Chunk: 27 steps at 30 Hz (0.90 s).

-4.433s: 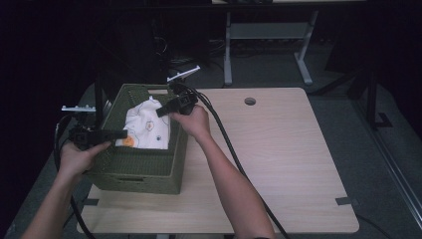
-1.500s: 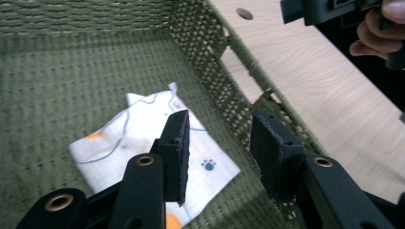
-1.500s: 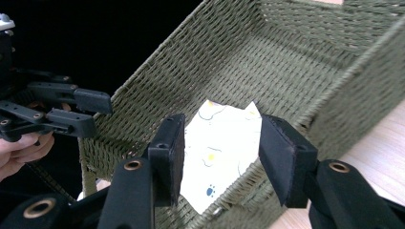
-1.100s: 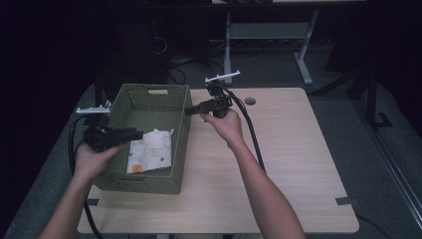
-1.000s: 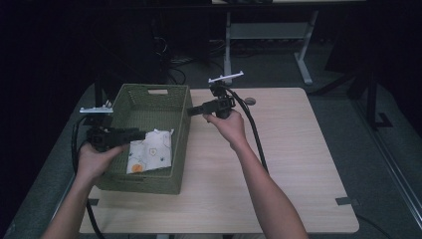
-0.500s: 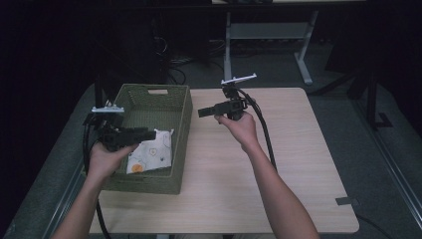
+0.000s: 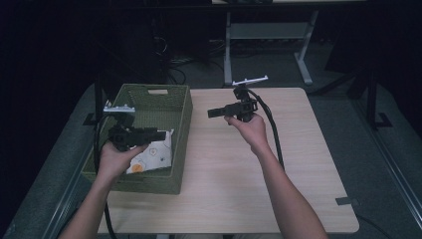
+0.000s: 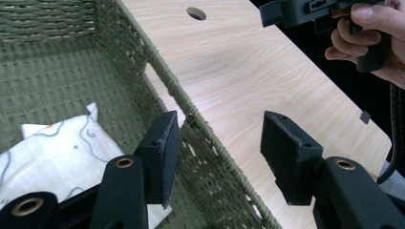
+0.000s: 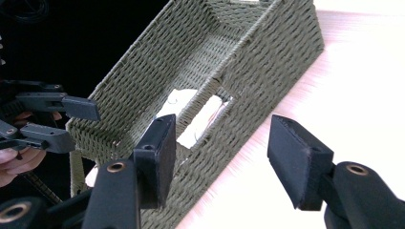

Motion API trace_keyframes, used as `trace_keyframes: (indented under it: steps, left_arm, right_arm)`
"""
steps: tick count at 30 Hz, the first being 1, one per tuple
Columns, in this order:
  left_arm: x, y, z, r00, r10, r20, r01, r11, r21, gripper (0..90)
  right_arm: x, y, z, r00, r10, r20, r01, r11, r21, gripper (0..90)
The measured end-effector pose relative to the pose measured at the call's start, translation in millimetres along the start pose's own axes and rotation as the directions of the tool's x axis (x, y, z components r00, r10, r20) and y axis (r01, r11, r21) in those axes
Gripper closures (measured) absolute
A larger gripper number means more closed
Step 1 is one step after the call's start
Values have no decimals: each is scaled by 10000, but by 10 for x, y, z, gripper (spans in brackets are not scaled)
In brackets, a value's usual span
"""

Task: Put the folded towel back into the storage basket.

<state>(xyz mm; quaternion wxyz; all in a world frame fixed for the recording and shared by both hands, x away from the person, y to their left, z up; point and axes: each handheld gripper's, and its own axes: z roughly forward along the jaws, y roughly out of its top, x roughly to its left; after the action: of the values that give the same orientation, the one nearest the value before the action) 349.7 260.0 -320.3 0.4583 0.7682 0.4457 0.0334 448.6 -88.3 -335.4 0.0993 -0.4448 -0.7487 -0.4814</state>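
Observation:
A green woven basket (image 7: pixel 182 112) stands on the left part of the light wood table (image 7: pixel 303 164). In it lies a white patterned cloth (image 7: pixel 155 153), also seen as a cloth (image 8: pixel 52 148) and through the basket's handle slot as a cloth (image 9: pixel 188 109). My left gripper (image 7: pixel 160 134) hovers level over the basket and points right; its jaws (image 8: pixel 217 138) have just been opening and straddle the basket's rim with nothing held. My right gripper (image 7: pixel 211 113) hangs over the table just right of the basket and points left; it (image 9: pixel 222 143) has also been opening and is empty.
A round cable hole (image 8: pixel 196 13) sits in the table near its far edge. A small grey tape mark (image 7: pixel 346 200) lies at the table's front right. Behind the table stands a metal frame (image 7: pixel 263 32) on a dark floor.
Both hands have drifted to the right. The right gripper went from the basket's rim out over the table. Earlier both grippers were at the cloth; it now lies loose in the basket.

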Motion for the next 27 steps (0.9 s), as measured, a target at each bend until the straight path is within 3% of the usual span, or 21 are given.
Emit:
trace_keyframes:
  steps: [27]
  left_arm:
    - [-368,84,390,9970,332,698,-344,9993,166,435]
  right_arm:
    - [-410,-288,-463,9971,751,153,-742,9960,-488,365]
